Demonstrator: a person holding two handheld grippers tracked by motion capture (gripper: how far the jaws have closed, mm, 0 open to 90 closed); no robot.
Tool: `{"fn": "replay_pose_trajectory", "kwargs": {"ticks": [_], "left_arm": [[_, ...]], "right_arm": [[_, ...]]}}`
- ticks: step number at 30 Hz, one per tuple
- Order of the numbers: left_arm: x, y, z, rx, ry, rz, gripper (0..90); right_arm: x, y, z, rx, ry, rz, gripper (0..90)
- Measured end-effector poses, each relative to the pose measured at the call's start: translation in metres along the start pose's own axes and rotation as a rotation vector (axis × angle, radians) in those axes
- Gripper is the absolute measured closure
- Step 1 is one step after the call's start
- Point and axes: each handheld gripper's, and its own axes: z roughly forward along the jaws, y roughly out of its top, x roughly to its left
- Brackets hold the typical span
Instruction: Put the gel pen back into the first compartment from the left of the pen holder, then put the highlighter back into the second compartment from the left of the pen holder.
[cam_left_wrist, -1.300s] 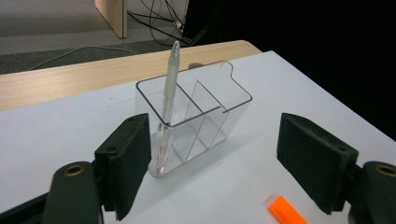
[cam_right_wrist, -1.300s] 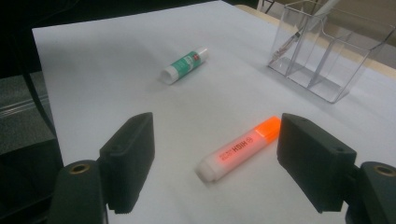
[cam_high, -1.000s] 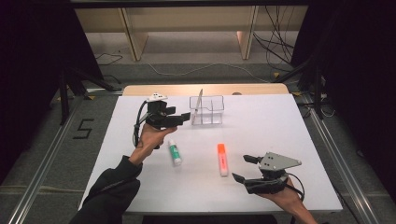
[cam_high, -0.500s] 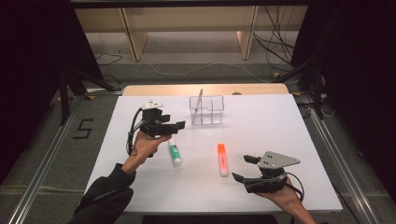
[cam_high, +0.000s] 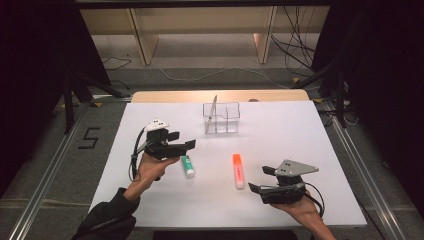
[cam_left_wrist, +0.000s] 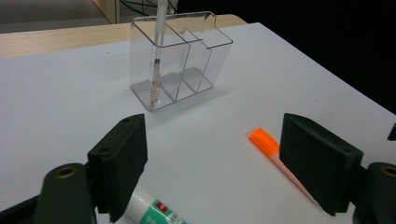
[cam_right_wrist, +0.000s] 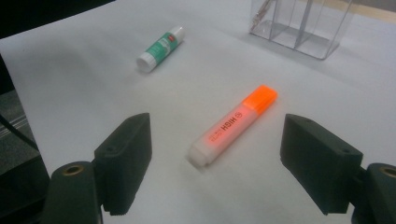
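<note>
The left gripper (cam_high: 189, 145) hangs over the white table (cam_high: 300, 130) with its jaws wide apart and nothing between them; the glue stick (cam_high: 187, 165) lies flat just beside and below it. In the left gripper view the left jaw covers the near end of the glue stick (cam_left_wrist: 156, 210), so its cap end cannot be seen, and the right jaw hides the far part of the orange highlighter (cam_left_wrist: 266, 142). The right gripper (cam_high: 256, 180) sits near the front right of the table, jaws also apart and empty, with the highlighter (cam_high: 238, 171) lying just ahead of it; in the right gripper view the highlighter (cam_right_wrist: 233, 126) lies between the jaws, touching neither.

Farther back stands a clear plastic organizer (cam_high: 221, 118) with several compartments. A thin pen (cam_left_wrist: 158, 56) stands upright in its leftmost compartment as the left gripper view shows it, its top cut off by the frame edge. The other compartments look empty. The print on the pen is too small to read.
</note>
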Motion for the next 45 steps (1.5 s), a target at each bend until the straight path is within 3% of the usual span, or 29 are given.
{"fn": "replay_pose_trajectory", "kwargs": {"ticks": [16, 27, 38, 45], "left_arm": [[-0.022, -0.024, -0.023, -0.052, -0.051, 0.034, 21.5], [-0.030, -0.035, -0.031, -0.045, -0.077, 0.079, 19.4], [-0.032, -0.041, -0.039, -0.055, -0.063, 0.084, 18.1], [-0.036, -0.049, -0.042, -0.047, -0.065, 0.094, 17.5]], "right_arm": [[-0.001, 0.002, 0.004, 0.036, -0.032, 0.056, 24.3], [-0.002, 0.003, 0.005, 0.056, -0.047, 0.064, 24.3], [-0.016, 0.018, 0.019, 0.150, -0.058, 0.151, 24.5], [-0.019, 0.030, 0.034, 0.220, -0.062, 0.166, 24.9]]}}
